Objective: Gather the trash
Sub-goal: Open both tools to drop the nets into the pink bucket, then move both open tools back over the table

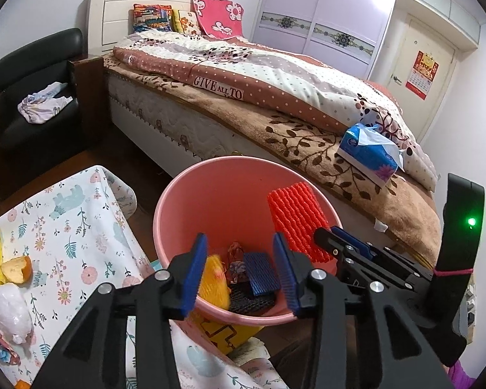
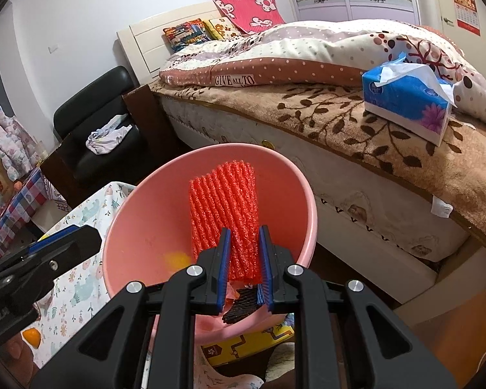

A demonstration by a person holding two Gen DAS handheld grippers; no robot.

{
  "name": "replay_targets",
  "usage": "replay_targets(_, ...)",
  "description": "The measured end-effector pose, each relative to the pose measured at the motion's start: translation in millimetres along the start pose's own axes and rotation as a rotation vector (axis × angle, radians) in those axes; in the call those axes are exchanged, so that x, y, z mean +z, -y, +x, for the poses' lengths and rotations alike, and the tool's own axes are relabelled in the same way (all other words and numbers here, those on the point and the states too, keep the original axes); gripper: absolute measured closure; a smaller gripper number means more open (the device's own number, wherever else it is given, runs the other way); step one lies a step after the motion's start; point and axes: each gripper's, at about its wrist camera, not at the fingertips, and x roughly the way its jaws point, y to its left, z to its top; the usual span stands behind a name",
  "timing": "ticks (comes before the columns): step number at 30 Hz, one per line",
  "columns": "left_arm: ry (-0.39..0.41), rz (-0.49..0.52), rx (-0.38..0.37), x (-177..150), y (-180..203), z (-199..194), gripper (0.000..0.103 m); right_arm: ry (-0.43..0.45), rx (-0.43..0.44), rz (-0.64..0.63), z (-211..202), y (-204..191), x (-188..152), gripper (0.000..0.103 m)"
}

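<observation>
Left wrist view: the left gripper [image 1: 239, 259] hangs over the pink bucket [image 1: 178, 201], fingers spread wide with nothing between them. Below them in the bucket lie a yellow net, a blue net [image 1: 260, 272] and a black one. Just right of those fingers, the right gripper [image 2: 244, 259] has its fingers clamped on the orange foam net [image 2: 225, 201], which stands up inside the bucket.

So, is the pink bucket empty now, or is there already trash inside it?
Not empty. The pink bucket holds a yellow foam net, a blue foam net and a black net at its bottom.
</observation>
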Motion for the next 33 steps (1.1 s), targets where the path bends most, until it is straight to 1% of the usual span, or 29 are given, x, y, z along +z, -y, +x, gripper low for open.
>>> replay_targets(7,-0.001,-0.022,0.01,-3.1,-6.9,-6.4,0.057,-0.011,0.02,0.003,1.9,-3.8,-0.5,0.084)
replay_targets(8,-0.001,-0.027,0.012,-3.7,-8.3,-7.6,0.057,-0.016,0.024,0.006,2.2,-4.0,-0.7,0.082)
replay_targets(10,0.001,-0.033,0.017,-5.5,-12.0,-11.3,0.056,-0.021,0.031,0.013,2.4,-3.9,-0.3,0.067)
replay_targets(11,0.002,-0.035,0.018,-6.0,-12.8,-12.5,0.056,-0.018,0.034,0.016,1.3,-4.0,-0.3,0.063)
replay_targets(13,0.008,-0.042,0.022,-8.0,-16.5,-18.3,0.056,-0.014,0.042,0.018,-0.9,-4.6,0.0,0.061)
replay_targets(19,0.027,-0.064,0.037,-13.0,-27.8,-34.5,0.056,-0.006,0.05,0.0,-9.5,-12.0,-0.1,0.06)
replay_targets(21,0.035,-0.072,0.049,-15.7,-33.5,-42.5,0.053,0.003,0.059,-0.017,-15.1,-18.5,-1.2,0.06)
replay_targets(25,0.055,-0.093,0.089,-23.1,-49.1,-61.4,0.053,0.022,0.083,-0.048,-26.5,-31.6,-3.6,0.06)
replay_targets(27,0.066,-0.107,0.107,-27.2,-58.2,-71.8,0.053,0.024,0.109,-0.057,-31.7,-38.8,-5.9,0.06)
replay_targets(33,0.102,-0.17,0.175,-42.1,-94.6,-110.2,0.053,0.035,0.16,-0.09,-44.3,-62.3,-12.8,0.06)
